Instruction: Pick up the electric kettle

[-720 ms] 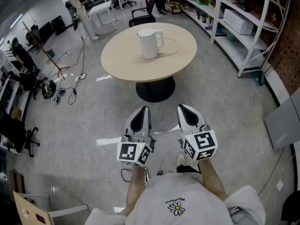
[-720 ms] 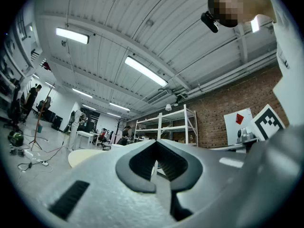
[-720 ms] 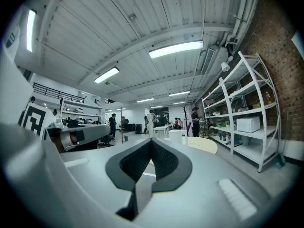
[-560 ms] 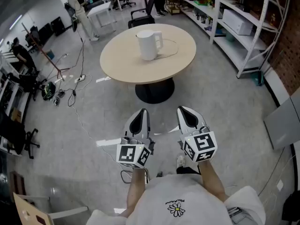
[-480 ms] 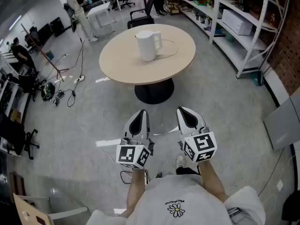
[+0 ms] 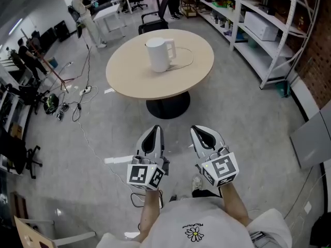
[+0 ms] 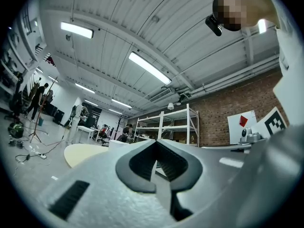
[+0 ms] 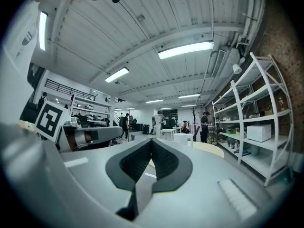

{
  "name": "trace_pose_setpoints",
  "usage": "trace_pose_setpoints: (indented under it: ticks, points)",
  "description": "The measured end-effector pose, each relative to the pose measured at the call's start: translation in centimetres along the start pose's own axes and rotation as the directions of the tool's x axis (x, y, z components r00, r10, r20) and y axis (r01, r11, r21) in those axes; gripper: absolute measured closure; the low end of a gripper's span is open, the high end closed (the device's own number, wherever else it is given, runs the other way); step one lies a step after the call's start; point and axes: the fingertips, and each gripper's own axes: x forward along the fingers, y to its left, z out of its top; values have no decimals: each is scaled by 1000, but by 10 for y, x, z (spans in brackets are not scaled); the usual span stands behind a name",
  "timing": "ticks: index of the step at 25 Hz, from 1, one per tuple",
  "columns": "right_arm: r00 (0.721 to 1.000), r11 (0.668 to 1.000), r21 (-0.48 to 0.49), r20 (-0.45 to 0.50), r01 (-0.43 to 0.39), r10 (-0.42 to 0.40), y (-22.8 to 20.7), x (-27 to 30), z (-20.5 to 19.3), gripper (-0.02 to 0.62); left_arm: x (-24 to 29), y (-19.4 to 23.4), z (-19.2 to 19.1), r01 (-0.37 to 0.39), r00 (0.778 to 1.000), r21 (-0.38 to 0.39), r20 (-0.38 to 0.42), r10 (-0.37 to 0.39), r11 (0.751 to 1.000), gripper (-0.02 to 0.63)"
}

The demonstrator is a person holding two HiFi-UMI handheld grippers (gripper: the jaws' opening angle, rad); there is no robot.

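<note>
A white electric kettle (image 6: pixel 158 54) stands upright on a round beige table (image 6: pixel 129 76), its handle turned right and a thin cord trailing off to the right. Both grippers hang low in front of the person, well short of the table. My left gripper (image 6: pixel 153 129) is shut and holds nothing. Beside it my right gripper (image 6: pixel 199 129) is shut and empty too. The left gripper view shows its closed jaws with the table (image 7: pixel 85 153) beyond. The kettle (image 8: pixel 180 137) and table edge (image 8: pixel 209 148) show small past the closed jaws in the right gripper view.
White metal shelving (image 6: pixel 269 30) with boxes runs along the right. A black office chair (image 6: pixel 155 17) stands behind the table. Cables and a stand (image 6: pixel 67 92) lie on the grey floor at left, with people and desks farther back. A grey panel (image 6: pixel 313 136) leans at right.
The table and kettle have drifted left and a little down in the head view, and look slightly larger. Both grippers sit a bit lower in the picture, still shut.
</note>
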Motion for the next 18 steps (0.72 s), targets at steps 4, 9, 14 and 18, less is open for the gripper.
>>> trace_pose_setpoints:
  ticks: [4, 9, 14, 18]
  points:
    - [993, 994, 28, -55, -106, 107, -1, 9, -8, 584, 18, -4, 1, 26, 999, 17, 19, -26, 1000, 606]
    - [986, 986, 88, -83, -140, 147, -19, 21, -20, 591, 43, -5, -10, 34, 999, -46, 3, -34, 998, 604]
    - [994, 987, 118, 0, -112, 113, -55, 28, -12, 591, 64, -3, -19, 14, 1000, -46, 3, -14, 999, 604]
    - [997, 980, 185, 34, -75, 69, -86, 33, -11, 591, 77, 2, -22, -26, 1000, -18, 6, 26, 1000, 604]
